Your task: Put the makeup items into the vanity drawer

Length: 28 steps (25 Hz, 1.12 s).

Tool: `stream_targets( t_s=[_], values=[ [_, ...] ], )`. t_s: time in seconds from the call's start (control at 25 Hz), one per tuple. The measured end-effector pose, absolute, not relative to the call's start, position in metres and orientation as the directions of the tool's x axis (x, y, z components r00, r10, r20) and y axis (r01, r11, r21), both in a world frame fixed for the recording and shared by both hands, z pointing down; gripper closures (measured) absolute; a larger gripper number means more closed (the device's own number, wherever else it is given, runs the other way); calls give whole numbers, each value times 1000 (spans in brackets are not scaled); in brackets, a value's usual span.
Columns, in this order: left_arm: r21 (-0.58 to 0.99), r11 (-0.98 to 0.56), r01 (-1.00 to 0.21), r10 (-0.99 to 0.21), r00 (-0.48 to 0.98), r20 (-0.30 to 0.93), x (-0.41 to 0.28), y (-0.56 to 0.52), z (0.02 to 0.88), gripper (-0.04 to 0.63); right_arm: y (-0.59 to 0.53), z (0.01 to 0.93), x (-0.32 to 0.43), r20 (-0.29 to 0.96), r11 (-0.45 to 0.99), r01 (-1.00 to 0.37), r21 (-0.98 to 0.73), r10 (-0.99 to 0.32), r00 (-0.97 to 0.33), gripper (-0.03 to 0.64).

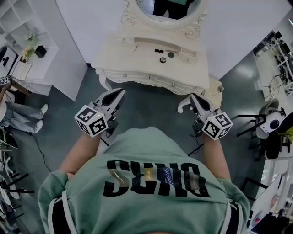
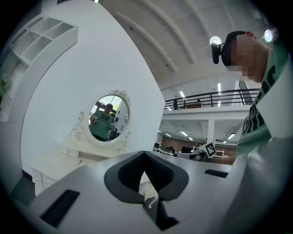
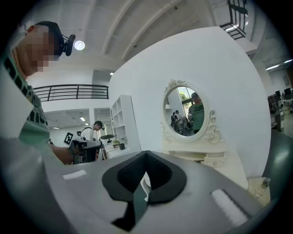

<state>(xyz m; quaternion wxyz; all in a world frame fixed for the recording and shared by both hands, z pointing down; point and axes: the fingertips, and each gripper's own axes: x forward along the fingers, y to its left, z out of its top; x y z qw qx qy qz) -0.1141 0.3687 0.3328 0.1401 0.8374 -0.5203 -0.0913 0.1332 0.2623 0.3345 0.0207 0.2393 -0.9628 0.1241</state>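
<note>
The vanity (image 1: 116, 55) stands before me, its mirror (image 1: 167, 7) above. My left gripper (image 1: 120, 93) and right gripper (image 1: 192, 97) hang near its front, jaws pressed together, pinching nothing. Makeup items (image 1: 163, 60) lie on the vanity's top.

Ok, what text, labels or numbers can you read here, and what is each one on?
Green shirt: large dark letters, seen upside down; the first group looks like "SUND", the rest is unreadable.
Left marker cube and right marker cube: black-and-white square patterns, no words.
Makeup items on the vanity: any labels are too small to read.
</note>
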Motion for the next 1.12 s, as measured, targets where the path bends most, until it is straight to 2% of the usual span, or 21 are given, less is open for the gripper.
stream_targets(
  t_s=[0.56, 1.12],
  values=[
    [322, -423, -847, -895, 446, -2, -100, 350, 331, 592, 243, 332, 143, 94, 853, -470, -227, -461, -883, 609],
    [312, -418, -853, -899, 437, -11, -33, 296, 332, 592, 203, 333, 184, 119, 899, -405, -165, -389, -913, 607]
  ],
)
